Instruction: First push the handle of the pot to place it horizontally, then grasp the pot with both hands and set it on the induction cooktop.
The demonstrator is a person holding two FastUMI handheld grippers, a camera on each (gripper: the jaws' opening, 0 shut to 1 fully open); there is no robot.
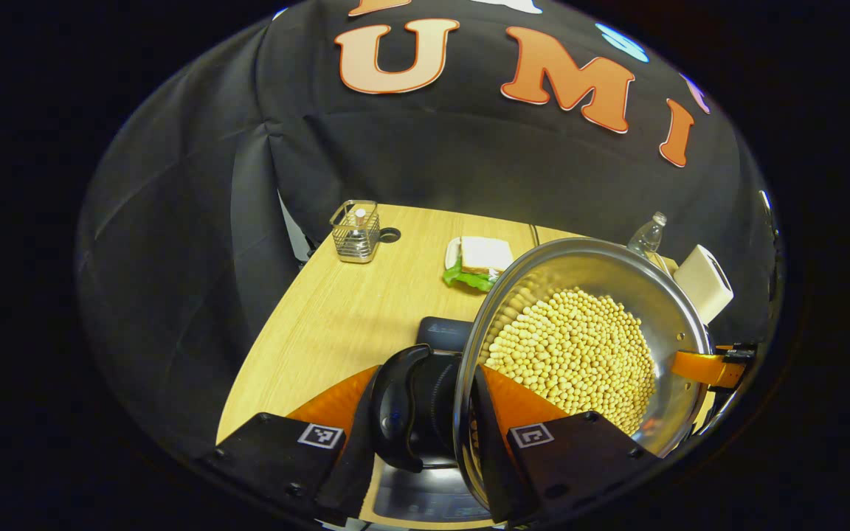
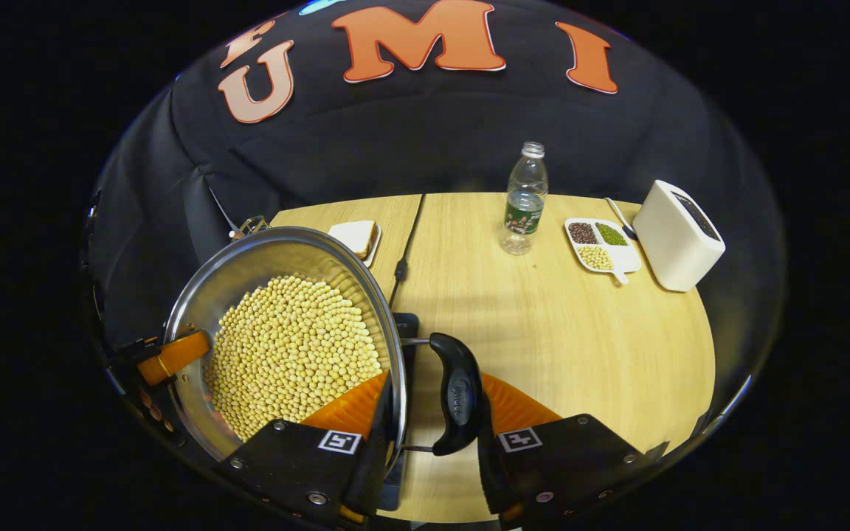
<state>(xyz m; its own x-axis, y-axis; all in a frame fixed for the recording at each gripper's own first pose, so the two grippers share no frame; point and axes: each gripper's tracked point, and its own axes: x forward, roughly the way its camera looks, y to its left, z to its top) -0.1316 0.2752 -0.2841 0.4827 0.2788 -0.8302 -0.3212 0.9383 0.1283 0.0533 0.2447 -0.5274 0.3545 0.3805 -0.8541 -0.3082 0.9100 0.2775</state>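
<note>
A steel pot full of pale soybeans is held from both sides. My left gripper is shut on the pot's black side handle, with one finger outside the handle and the other inside the pot wall. In the right gripper view, my right gripper is shut the same way on the opposite black handle of the pot. Each view shows the other gripper across the rim: the right gripper, the left gripper. The dark induction cooktop lies partly hidden beneath the pot; its corner peeks out.
On the wooden table stand a water bottle, a divided plate of beans and a white box-shaped appliance. A sandwich on a plate and a wire basket sit behind. A black cord runs back.
</note>
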